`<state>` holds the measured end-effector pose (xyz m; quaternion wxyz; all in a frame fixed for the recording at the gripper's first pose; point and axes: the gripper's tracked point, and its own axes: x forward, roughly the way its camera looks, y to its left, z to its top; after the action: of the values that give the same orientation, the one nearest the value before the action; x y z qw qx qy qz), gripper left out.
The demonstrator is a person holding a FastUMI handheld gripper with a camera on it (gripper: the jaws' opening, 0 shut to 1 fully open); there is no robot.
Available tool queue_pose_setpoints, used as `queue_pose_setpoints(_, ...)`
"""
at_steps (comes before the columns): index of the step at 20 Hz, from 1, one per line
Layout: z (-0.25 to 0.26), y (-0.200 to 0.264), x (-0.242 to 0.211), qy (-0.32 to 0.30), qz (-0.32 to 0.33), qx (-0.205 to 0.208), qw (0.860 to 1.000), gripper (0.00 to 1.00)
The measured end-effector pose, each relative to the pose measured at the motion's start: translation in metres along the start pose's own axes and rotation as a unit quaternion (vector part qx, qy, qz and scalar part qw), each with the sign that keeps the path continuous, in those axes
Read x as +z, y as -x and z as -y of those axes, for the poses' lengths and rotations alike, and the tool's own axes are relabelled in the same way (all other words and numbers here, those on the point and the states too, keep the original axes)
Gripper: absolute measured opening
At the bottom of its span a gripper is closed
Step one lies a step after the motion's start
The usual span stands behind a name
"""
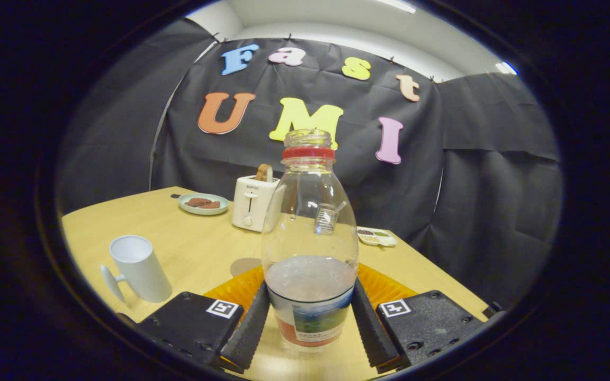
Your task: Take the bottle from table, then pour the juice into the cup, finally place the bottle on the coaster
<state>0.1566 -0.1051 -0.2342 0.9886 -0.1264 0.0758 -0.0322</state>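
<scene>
1. The bottle (309, 248) stands upright between the two fingers. It is clear, has a red ring at the neck and no cap. A little juice sits in its lower part.
2. The gripper (309, 323) is grasping the bottle. One finger presses its low side at 9 o'clock and the other at 3 o'clock, right by the label.
3. The fingers are open just as wide as the bottle.
4. An orange coaster (384, 288) lies under and just behind the bottle, showing on both sides of it.
5. A white cup (138, 267) with a handle stands on the table (188, 243) at 10 o'clock from the fingers, apart from the bottle.
6. A white toaster (252, 203) with bread in its slot stands beyond the bottle at 11 o'clock.
7. A plate (203, 203) with brown food lies left of the toaster.
8. A small dish (376, 236) lies beyond the bottle at 1 o'clock.
9. Nothing stands between the bottle and the cup.
</scene>
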Motion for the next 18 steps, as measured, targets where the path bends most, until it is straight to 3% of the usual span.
queue_pose_setpoints(8, -0.012, 0.003, 0.031, 0.149, 0.008, -0.026, 0.988, 0.82)
queue_pose_setpoints(12, -0.019, 0.003, 0.031, 0.249, -0.005, -0.049, 0.967, 0.82)
queue_pose_setpoints(18, -0.053, 0.000, 0.019, 0.356, -0.013, -0.050, 0.933, 0.82)
